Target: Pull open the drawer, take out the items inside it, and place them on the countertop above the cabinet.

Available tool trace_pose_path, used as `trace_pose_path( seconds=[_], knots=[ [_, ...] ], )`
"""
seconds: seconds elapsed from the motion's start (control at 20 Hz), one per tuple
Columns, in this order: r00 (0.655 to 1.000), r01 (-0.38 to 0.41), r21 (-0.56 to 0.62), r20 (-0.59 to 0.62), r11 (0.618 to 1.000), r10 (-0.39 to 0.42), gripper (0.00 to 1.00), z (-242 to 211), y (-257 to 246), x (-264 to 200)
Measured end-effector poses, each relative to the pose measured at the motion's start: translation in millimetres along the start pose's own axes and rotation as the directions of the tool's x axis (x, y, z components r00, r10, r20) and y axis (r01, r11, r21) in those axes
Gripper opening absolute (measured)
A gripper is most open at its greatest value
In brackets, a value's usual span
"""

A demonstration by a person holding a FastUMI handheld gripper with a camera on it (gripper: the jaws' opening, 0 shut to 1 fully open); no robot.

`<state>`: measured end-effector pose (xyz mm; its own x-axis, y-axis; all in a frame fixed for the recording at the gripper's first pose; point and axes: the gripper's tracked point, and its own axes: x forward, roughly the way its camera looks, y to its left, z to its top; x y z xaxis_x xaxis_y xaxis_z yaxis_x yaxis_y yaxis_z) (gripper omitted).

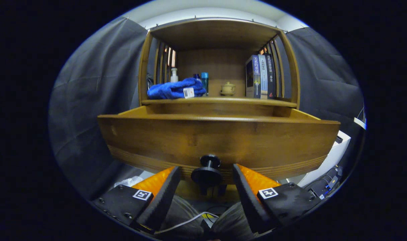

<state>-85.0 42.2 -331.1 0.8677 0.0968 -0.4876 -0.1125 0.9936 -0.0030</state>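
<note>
The hand-held gripper (207, 177) stood wide open, its ribbed fingers (163, 190) flanking the round, spool-shaped dark knob (207, 170) without touching it. That knob projected from the smooth, grained wooden front of the drawer (217, 142), which was pulled out toward the near side. On the tabletop (220, 100) beyond lay a rumpled blue towel (175, 89) at left, a small lidded ceramic pot (227, 88) in the middle, and upright books (260, 77) at right.

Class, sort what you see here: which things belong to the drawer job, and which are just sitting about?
Job: drawer, pulled out; its knob between the open gripper fingers; countertop.

Sitting about: blue towel, white bottle, small pot, books.
</note>
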Motion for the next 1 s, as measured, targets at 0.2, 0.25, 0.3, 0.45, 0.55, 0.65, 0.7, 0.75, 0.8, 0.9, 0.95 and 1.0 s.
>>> trace_pose_path(
  seconds=[0.2,0.25,0.3,0.45,0.55,0.65,0.7,0.75,0.8,0.9,0.95,1.0],
  knots=[
    [0.982,-0.008,0.067,0.190,0.998,-0.005,0.99,74.9,-11.4,-18.3],
    [0.980,-0.001,0.102,0.197,0.995,-0.019,0.99,89.4,-16.2,-18.5],
    [0.982,-0.011,0.134,0.190,0.991,-0.015,0.99,101.9,-18.9,-18.5],
    [0.977,-0.008,0.127,0.212,0.992,-0.019,0.98,151.3,-34.5,-7.2],
    [0.972,-0.019,0.079,0.236,0.997,-0.001,0.98,182.4,-34.8,-2.1],
    [0.971,-0.033,0.035,0.240,0.999,0.024,0.98,212.5,-34.2,7.3],
    [0.973,-0.054,0.030,0.224,0.998,0.046,0.98,223.1,-30.4,13.5],
    [0.977,-0.074,0.039,0.202,0.997,0.064,0.98,231.4,-25.0,21.5],
    [0.981,-0.093,0.048,0.176,0.994,0.083,0.98,238.3,-21.3,28.6],
    [0.980,-0.132,0.035,0.156,0.991,0.125,0.98,254.8,-13.0,40.8],
    [0.980,-0.134,0.008,0.146,0.991,0.132,0.98,260.0,-11.8,48.3],
    [0.983,-0.132,-0.017,0.129,0.991,0.133,0.98,259.7,-12.5,56.2]
  ],
)
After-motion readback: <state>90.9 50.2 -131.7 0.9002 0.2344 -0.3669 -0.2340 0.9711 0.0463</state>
